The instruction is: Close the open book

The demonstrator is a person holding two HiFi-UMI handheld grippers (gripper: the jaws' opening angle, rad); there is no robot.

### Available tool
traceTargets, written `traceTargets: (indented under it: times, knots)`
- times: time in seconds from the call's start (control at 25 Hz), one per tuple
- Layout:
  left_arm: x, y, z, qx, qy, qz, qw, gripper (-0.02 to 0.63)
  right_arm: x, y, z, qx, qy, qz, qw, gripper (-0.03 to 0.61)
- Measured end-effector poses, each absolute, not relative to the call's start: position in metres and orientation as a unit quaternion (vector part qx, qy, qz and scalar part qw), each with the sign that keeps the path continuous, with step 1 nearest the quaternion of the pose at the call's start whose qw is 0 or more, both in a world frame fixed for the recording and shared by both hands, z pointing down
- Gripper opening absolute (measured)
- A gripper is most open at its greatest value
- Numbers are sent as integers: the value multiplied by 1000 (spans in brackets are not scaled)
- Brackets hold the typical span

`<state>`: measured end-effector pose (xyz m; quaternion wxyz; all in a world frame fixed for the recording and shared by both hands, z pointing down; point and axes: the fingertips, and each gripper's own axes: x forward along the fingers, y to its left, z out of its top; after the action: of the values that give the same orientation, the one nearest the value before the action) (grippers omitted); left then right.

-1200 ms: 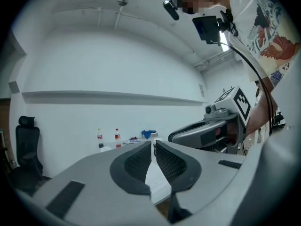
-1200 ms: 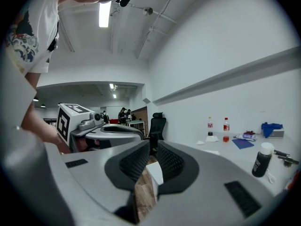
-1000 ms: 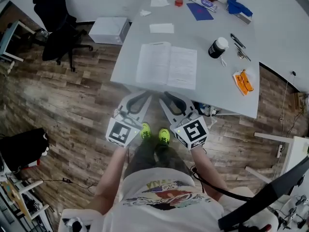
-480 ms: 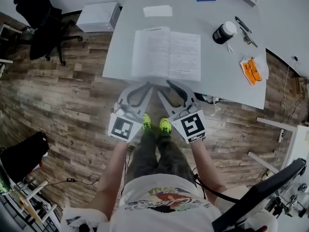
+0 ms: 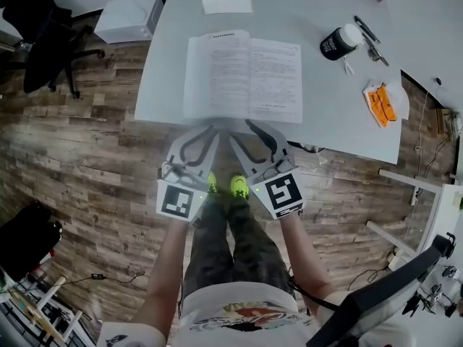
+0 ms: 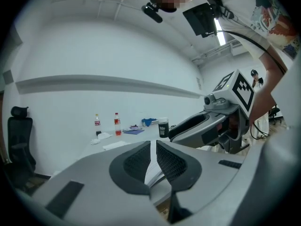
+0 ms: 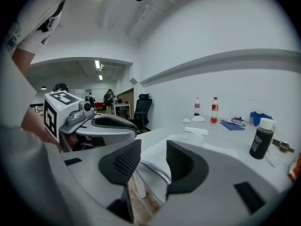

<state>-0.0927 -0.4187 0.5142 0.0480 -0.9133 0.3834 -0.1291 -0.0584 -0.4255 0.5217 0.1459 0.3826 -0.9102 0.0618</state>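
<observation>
The open book (image 5: 242, 78) lies flat with its pages up near the front edge of the pale table (image 5: 333, 121). Both grippers hover side by side just before that edge, pointing at the book and not touching it. My left gripper (image 5: 214, 130) has its jaws almost together, with nothing in them. In the left gripper view (image 6: 153, 147) the book's pages (image 6: 155, 175) show behind the thin slit. My right gripper (image 5: 242, 130) is opening. Its pads stand apart (image 7: 153, 154) with nothing gripped, and the book's near corner (image 7: 155, 161) shows through the gap.
On the table to the right of the book are a black jar with a white lid (image 5: 338, 43), pens (image 5: 365, 29) and an orange item (image 5: 382, 103). A white sheet (image 5: 227, 4) lies beyond the book. On the wooden floor stand a white box (image 5: 130, 16) and an office chair (image 5: 36, 42).
Both grippers have sunk and come close to the table's front edge and the book. The right jaws have spread wider. The book has not moved on the table.
</observation>
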Motion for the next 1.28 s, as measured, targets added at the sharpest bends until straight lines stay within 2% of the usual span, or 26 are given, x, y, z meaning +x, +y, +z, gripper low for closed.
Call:
traceTargets:
  times: [0.28,0.52,0.96,1.28]
  knots:
    - [-99,-433,556,-910,392,-131,38,16,-69,-440,567,388,-900,57,189,187]
    - [-100,-445,589,-908,395,-138,38,15,-68,-457,607,397,-882,4,253,222]
    - [-115,-466,627,-899,415,-138,29,15,-65,-476,642,417,-834,-106,345,240]
    - [-121,-469,629,-898,416,-141,29,15,-68,-481,651,423,-806,-162,380,250]
